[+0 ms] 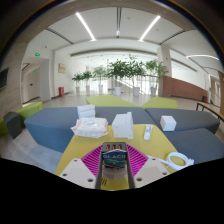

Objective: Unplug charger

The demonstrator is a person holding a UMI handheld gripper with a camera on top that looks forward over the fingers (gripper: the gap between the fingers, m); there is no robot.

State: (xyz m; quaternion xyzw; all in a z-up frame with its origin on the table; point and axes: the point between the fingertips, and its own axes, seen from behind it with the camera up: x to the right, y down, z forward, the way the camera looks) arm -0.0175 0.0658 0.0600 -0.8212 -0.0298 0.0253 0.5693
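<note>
my gripper (113, 150) sits low over the near edge of the grey and yellow table (55, 128), and a dark, blocky charger with a pale label on its face (113, 162) stands right between my two fingers, the pink pads (95, 157) close on either side of it. i cannot tell from here whether the pads are pressing on it or only flanking it, and i can't see the socket it sits in. to do this step well, i judge i should get both pads flat on the charger's sides with the body centred, feel that the hold is firm, then draw it straight out along the line of its pins rather than rocking it sideways, since a crooked pull could make it slip or drag the socket along. a looped white cable (180, 160) lies near the table's right edge, so i'd keep it from snagging. the white tissue box (90, 126) and plain white carton (122, 125) stand well beyond my fingers, toward the far edge, out of the way.
</note>
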